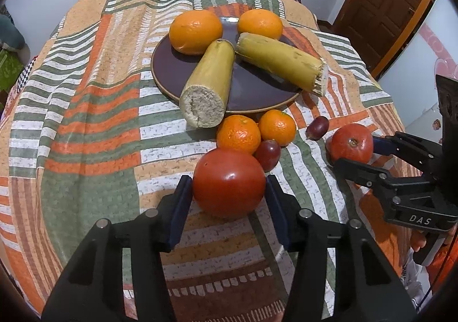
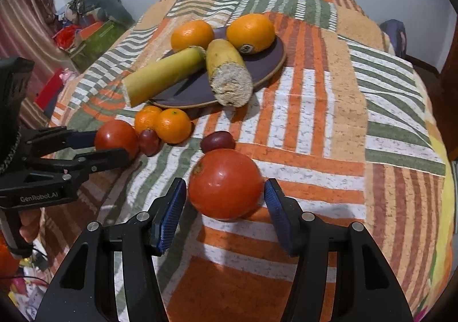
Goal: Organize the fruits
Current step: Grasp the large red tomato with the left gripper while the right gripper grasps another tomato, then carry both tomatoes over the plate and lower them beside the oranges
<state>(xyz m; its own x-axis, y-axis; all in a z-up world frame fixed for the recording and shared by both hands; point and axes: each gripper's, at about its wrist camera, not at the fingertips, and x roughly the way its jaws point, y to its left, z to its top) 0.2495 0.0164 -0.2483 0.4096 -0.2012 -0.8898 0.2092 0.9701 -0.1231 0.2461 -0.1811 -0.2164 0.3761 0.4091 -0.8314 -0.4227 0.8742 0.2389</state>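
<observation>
A dark plate holds two oranges and two yellow cane pieces. In front of it on the cloth lie two mandarins and two dark red plums. My left gripper is open with a red tomato between its pads, resting on the cloth. My right gripper is open around a second red tomato, also on the cloth.
A patchwork striped tablecloth covers the round table. A brown door stands at the right. Bags and boxes lie on the floor beyond the table's left edge.
</observation>
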